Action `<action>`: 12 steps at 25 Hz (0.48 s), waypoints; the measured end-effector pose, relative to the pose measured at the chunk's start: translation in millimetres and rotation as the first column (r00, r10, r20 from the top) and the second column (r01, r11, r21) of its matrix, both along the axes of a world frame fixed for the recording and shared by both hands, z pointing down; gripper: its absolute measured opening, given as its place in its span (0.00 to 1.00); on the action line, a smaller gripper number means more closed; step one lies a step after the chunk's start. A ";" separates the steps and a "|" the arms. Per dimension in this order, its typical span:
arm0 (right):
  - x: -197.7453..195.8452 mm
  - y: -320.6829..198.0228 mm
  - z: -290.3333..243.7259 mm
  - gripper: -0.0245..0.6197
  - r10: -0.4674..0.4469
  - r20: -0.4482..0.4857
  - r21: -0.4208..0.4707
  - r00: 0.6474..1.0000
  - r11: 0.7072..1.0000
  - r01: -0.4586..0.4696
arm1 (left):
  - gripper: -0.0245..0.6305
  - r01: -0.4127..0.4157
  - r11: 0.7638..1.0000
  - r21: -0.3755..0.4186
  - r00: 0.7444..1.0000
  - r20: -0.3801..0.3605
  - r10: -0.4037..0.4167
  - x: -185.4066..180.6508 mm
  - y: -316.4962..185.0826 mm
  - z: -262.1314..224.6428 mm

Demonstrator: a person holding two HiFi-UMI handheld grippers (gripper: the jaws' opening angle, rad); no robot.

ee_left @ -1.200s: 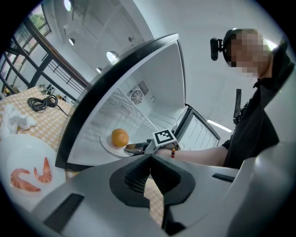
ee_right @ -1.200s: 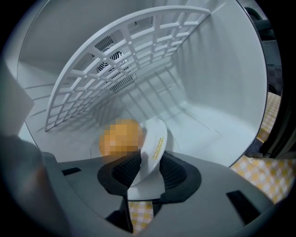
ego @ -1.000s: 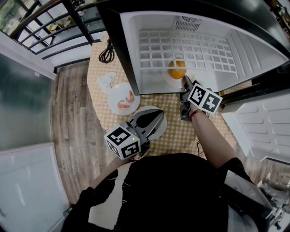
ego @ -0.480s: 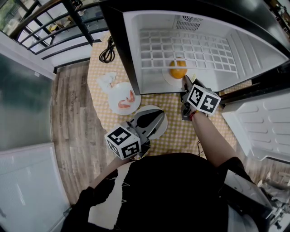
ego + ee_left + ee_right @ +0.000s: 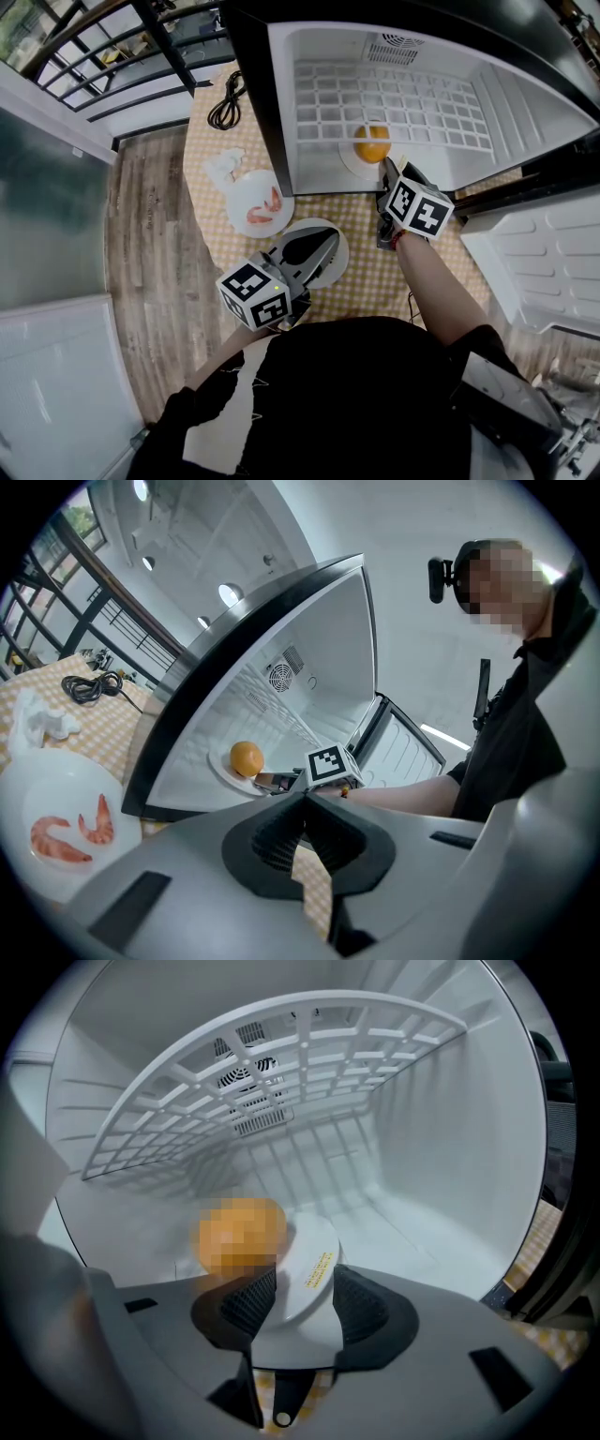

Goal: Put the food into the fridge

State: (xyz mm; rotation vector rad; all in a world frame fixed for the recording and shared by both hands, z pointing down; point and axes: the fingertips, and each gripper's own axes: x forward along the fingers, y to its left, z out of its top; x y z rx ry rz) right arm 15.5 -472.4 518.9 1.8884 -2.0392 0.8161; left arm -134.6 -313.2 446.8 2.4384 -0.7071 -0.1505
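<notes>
Now releasing: orange stored, shrimps not yet.
Plate of shrimps lies on the table, the side wall of the fridge between it and the opening; left gripper, jaws together and empty, hovers over a bare plate; orange on its saucer rests inside; right gripper jaws have just been opening, saucer rim loose between them.

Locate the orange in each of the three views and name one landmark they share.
Head view: orange upper centre, inside the fridge.
Left gripper view: orange left of centre, in the open fridge.
Right gripper view: orange left of centre, pixelated.
Shared landmark: the white plate under it.
</notes>
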 end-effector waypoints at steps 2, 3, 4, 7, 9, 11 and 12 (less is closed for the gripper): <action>-0.4 -0.4 0.4 0.32 -0.001 -0.009 -0.003 1.000 1.000 0.001 | 0.06 0.001 1.000 -0.002 1.000 -0.001 -0.001 -0.9 -0.4 0.6; -0.5 -0.5 0.7 0.33 -0.002 -0.015 -0.005 1.000 1.000 0.002 | 0.06 0.001 1.000 -0.002 1.000 -0.002 -0.001 -1.1 -0.6 0.9; -0.6 -0.6 1.0 0.33 -0.003 -0.022 -0.007 1.000 1.000 0.003 | 0.06 0.001 1.000 -0.003 1.000 -0.003 -0.001 -1.1 -0.8 1.0; -1.1 -0.6 1.9 0.33 -0.009 -0.044 -0.013 0.999 1.000 0.008 | 0.06 0.001 1.000 -0.004 1.000 -0.005 -0.001 -1.5 -1.2 1.2; -1.2 -0.7 2.3 0.34 -0.011 -0.054 -0.015 0.998 1.000 0.010 | 0.06 0.003 1.000 -0.006 1.000 -0.005 -0.003 -2.5 -1.4 1.8; -1.4 -0.8 2.3 0.34 -0.009 -0.061 -0.016 0.998 1.000 0.008 | 0.06 0.005 1.000 -0.008 1.000 -0.006 -0.005 -3.9 -1.6 2.2; -1.5 -0.8 2.3 0.34 -0.007 -0.064 -0.017 0.998 1.000 0.006 | 0.06 0.006 1.000 -0.010 1.000 -0.007 -0.006 -4.4 -1.6 2.5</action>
